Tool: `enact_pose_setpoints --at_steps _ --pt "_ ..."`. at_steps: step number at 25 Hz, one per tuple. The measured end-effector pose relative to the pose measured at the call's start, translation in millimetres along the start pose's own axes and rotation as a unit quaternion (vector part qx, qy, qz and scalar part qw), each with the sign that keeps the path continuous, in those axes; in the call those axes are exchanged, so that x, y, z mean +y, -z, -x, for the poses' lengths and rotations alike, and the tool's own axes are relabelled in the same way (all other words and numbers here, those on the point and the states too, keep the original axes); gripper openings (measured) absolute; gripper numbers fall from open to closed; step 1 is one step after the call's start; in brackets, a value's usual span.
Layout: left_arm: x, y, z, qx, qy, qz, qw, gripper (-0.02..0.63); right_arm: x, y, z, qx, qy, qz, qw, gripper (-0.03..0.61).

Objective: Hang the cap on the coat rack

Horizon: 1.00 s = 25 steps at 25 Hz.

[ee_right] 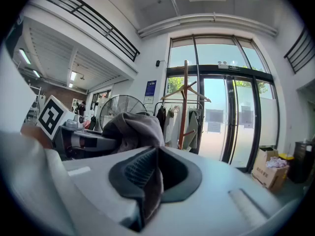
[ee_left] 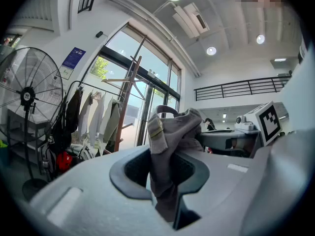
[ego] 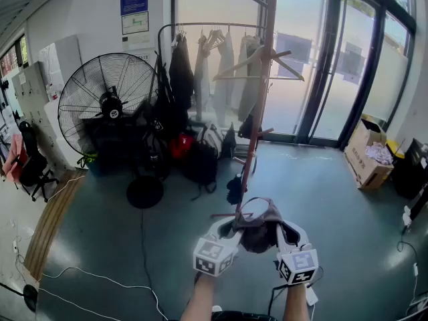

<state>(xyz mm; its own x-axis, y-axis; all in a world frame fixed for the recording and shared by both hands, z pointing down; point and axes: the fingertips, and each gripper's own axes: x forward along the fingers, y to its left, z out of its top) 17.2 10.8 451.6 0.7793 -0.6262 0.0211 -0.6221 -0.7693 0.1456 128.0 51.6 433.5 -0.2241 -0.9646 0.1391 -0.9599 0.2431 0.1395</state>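
Note:
A grey-brown cap (ego: 257, 223) hangs between my two grippers, low in the head view and in front of the wooden coat rack (ego: 258, 99). My left gripper (ego: 226, 235) is shut on the cap's strap side, with the cloth (ee_left: 172, 136) pinched between its jaws (ee_left: 165, 181). My right gripper (ego: 286, 236) is shut on the other edge, and there the cap (ee_right: 133, 129) bunches up over its jaws (ee_right: 150, 181). The coat rack pole stands a short way ahead in both gripper views (ee_left: 129, 97) (ee_right: 185, 102), its pegs well above the cap.
A large floor fan (ego: 107, 102) stands at the left. Behind the rack is a clothes rail with hanging garments (ego: 214, 65), with bags on the floor (ego: 194, 156) under it. Glass doors (ego: 334, 59) fill the back right, a cardboard box (ego: 366, 154) beside them. Cables (ego: 100, 279) trail across the floor.

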Motion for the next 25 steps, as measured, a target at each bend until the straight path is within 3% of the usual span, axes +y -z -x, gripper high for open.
enact_pose_setpoints --at_steps 15,25 --pt "22.1 23.7 -12.9 0.024 0.010 0.028 0.9993 0.081 4.5 17.7 -21.8 0.027 0.008 -0.004 1.000 0.023" --pt "30.8 20.6 -17.2 0.018 0.010 0.018 0.9996 0.081 4.1 20.3 -30.4 0.036 0.015 -0.006 0.999 0.024"
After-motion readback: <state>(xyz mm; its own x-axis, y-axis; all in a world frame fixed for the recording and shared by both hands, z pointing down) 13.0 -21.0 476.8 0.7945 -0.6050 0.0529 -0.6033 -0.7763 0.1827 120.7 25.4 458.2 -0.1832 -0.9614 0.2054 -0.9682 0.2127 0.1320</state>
